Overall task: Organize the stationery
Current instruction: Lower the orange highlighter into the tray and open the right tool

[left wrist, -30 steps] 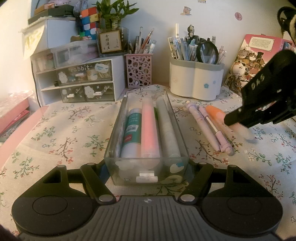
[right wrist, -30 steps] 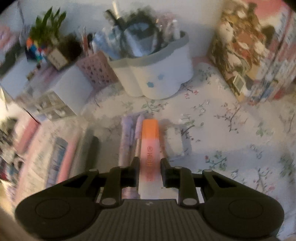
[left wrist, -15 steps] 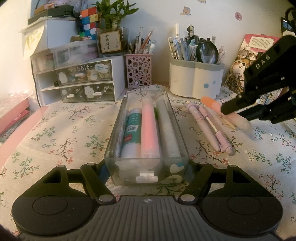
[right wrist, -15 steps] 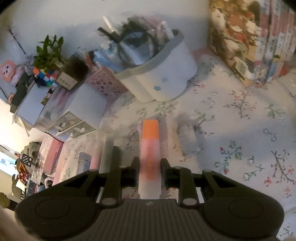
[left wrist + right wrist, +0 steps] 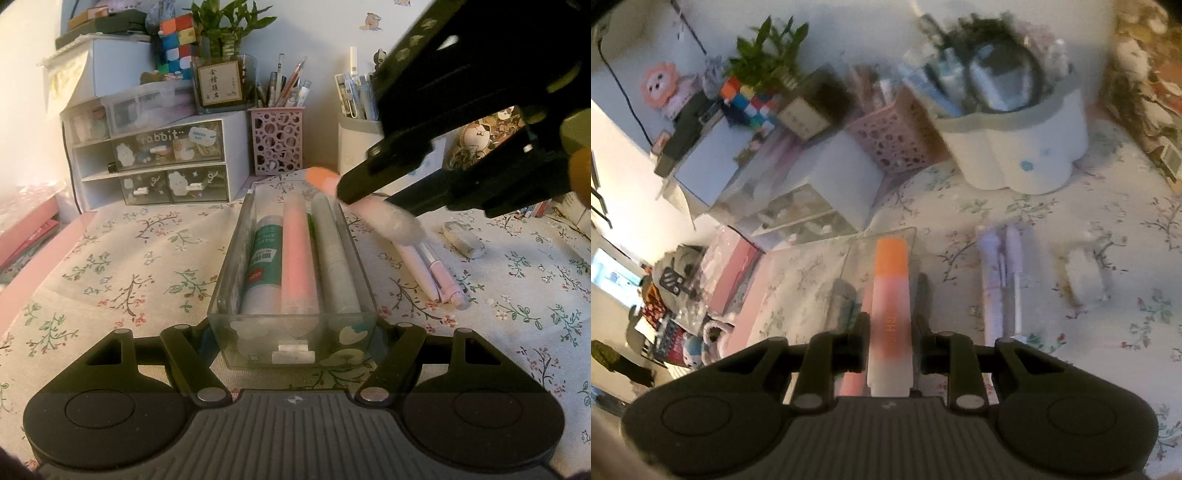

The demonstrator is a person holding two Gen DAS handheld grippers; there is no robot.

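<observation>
Left claw (image 5: 295, 332) clamped on near end of clear plastic drawer tray (image 5: 236, 258), which sits on floral-cloth desk (image 5: 129, 258). Tray holds green-label glue stick (image 5: 263, 266), pink highlighter (image 5: 298, 254), grey marker (image 5: 334, 258). Right claw (image 5: 891, 341) clamped on orange-capped pink highlighter (image 5: 891, 295), held above tray's far right. Two lilac pens (image 5: 432, 269) and white eraser (image 5: 463, 238) lie on the desk right of tray.

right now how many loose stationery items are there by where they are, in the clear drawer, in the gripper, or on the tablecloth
In the clear plastic drawer: 3 (green-labelled glue stick, pink highlighter, grey marker)
In the right gripper: 1 (orange-capped highlighter)
On the floral tablecloth: 3 (two lilac pens, white eraser)
Total: 7
</observation>
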